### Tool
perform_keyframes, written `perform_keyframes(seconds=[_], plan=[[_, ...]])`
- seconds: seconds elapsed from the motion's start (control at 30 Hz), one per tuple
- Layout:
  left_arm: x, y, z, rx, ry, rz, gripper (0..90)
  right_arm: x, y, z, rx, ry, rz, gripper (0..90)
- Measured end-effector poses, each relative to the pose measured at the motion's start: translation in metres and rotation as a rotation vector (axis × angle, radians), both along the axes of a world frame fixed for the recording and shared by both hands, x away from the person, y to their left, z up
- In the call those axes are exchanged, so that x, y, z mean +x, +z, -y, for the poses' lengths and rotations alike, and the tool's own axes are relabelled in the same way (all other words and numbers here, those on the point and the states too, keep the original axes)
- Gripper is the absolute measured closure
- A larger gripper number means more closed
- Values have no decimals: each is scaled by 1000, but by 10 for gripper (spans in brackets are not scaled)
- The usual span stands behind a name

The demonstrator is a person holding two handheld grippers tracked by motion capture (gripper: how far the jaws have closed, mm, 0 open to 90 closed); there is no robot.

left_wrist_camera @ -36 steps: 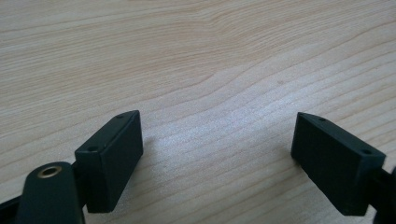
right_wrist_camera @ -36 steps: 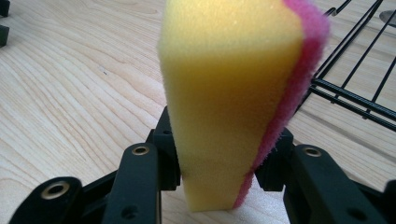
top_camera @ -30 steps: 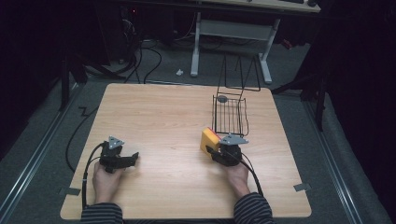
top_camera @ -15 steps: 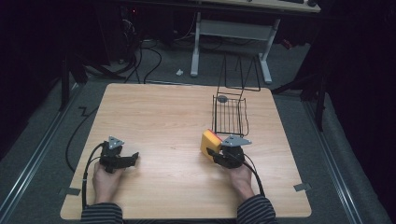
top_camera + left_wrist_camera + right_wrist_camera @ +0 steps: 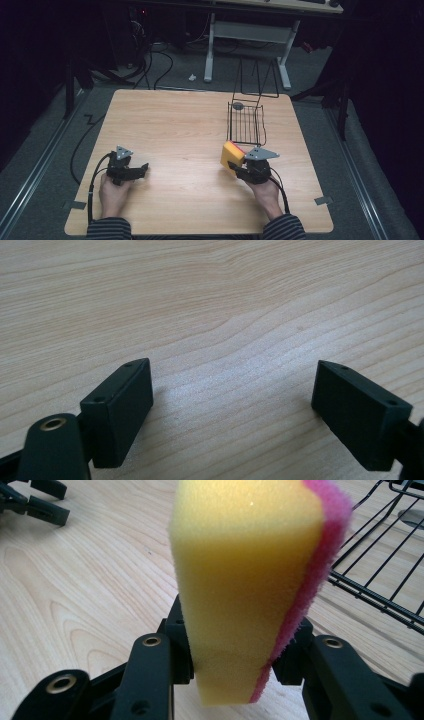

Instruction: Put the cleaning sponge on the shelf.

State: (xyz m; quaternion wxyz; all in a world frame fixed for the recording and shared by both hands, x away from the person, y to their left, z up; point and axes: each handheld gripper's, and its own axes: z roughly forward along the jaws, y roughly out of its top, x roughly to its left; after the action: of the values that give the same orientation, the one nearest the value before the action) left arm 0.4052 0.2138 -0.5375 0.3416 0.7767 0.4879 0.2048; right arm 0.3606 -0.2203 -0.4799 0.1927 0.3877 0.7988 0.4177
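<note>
While the sponge (image 5: 250, 590) sits pinched at its lower end between the black jaws of the right gripper (image 5: 239, 167), yellow foam facing the camera and the pink scouring layer along its right edge, the step in hand looks like carrying it to the wire basket (image 5: 246, 122). In the high view the sponge (image 5: 232, 154) stands clear of the table (image 5: 175, 120), with the basket just beyond it at about one o'clock. To do this well, the grip should stay firm, since the foam is squeezed narrow at the pads and flares wide above them; a loose hold would let it tip or spring out. A lift high enough to clear the basket's near rim seems wise before any move forward, and the release is best made only once the sponge is over the basket floor, away from the small grey round thing (image 5: 238, 106) at its far end.

The right hand (image 5: 264, 192) comes in from six o'clock, its gripper pointing toward about eleven o'clock. The left gripper (image 5: 142, 169) rests low on the table at about eight o'clock, well apart from the sponge, jaws spread wide with nothing but wood grain between them.
</note>
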Motion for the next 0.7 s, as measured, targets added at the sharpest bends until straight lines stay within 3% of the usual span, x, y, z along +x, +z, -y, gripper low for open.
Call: perform_keyframes(seconds=[0.4, 0.7], plan=[[0, 0, 0, 0, 0, 0, 173, -7, 13, 14, 15, 15, 15, 610], [0, 0, 0, 0, 0, 0, 173, -10, 21, 24, 19, -4, 20, 610]])
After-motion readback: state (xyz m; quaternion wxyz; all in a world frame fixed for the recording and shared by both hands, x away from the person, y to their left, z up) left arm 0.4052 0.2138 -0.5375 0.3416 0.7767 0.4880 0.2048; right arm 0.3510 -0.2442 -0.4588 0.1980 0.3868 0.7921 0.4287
